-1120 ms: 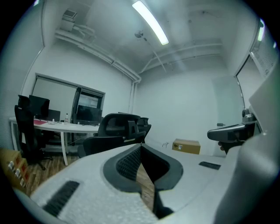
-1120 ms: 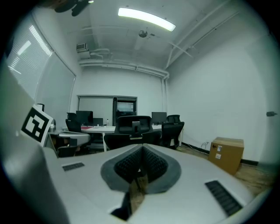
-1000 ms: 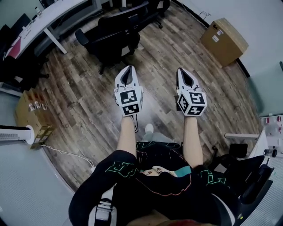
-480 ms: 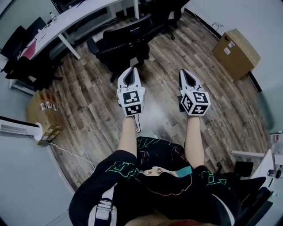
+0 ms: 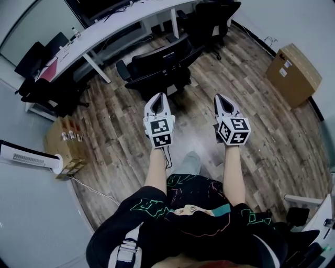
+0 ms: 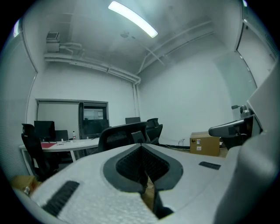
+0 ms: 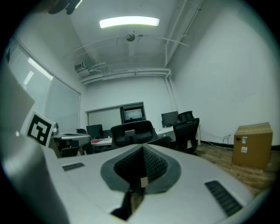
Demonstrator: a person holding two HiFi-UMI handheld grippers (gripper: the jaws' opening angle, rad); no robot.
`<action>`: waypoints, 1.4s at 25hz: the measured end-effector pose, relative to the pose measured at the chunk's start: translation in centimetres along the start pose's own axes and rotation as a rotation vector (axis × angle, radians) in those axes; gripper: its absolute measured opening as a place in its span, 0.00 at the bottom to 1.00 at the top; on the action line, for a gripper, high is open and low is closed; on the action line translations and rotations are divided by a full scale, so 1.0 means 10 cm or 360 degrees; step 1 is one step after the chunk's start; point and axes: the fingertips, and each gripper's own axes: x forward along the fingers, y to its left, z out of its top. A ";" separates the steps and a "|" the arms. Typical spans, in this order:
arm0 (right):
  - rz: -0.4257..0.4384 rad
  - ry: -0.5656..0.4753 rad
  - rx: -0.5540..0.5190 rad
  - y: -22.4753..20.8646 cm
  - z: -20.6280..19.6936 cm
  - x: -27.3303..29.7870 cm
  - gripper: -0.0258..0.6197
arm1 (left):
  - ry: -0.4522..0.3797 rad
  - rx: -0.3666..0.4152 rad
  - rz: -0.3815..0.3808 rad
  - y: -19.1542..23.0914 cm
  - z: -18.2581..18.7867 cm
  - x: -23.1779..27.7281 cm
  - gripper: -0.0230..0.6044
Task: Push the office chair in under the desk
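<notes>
A black office chair [image 5: 159,68] stands on the wood floor, pulled out from the long white desk [image 5: 107,27], its back toward me. Both grippers are held out level in front of me, side by side, short of the chair and touching nothing. My left gripper [image 5: 158,96] is shut and empty, and my right gripper [image 5: 220,97] is shut and empty too. In the left gripper view the chair [image 6: 121,135] shows just past the closed left gripper [image 6: 141,147], with the desk [image 6: 72,144] to its left. In the right gripper view the chair [image 7: 132,131] sits straight ahead of the closed right gripper [image 7: 142,149].
A second black chair [image 5: 212,15] stands at the desk's right end. More dark chairs [image 5: 44,78] crowd the left. A cardboard box [image 5: 293,67] sits by the right wall, another box [image 5: 65,147] and a white heater [image 5: 26,157] by the left wall.
The chair and desk have slid down the head view and grown nearer. Both grippers stayed shut and side by side, moving forward with me.
</notes>
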 end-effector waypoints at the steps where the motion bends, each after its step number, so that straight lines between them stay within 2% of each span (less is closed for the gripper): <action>1: -0.0006 0.0003 0.0021 -0.05 -0.01 0.06 0.05 | 0.0010 0.0013 -0.0001 0.01 -0.01 0.05 0.05; 4: 0.0007 0.0026 0.0058 -0.12 -0.06 0.26 0.05 | 0.0040 0.0034 0.0009 0.06 -0.06 0.21 0.05; 15: 0.0270 0.0214 0.0051 -0.06 -0.41 1.49 0.05 | 0.0199 -0.0068 0.0178 0.53 -0.63 0.90 0.05; 18: 0.0361 0.0261 0.0012 0.01 -0.40 1.85 0.05 | 0.0208 -0.0123 0.0299 0.83 -0.70 1.04 0.05; 21: 0.0427 0.0315 -0.0062 0.04 -0.38 2.14 0.05 | 0.0245 -0.0030 0.0408 1.02 -0.74 1.13 0.05; 25: 0.0460 0.0302 -0.0179 0.03 -0.24 2.47 0.05 | 0.0228 -0.0038 0.0416 1.11 -0.73 1.40 0.05; 31: 0.0496 0.0355 -0.0203 -0.04 -0.26 2.74 0.05 | 0.0292 0.0014 0.0363 0.96 -0.84 1.63 0.05; 35: 0.0560 0.0352 -0.0292 0.02 -0.27 2.84 0.05 | 0.0331 -0.0010 0.0435 1.07 -0.90 1.61 0.05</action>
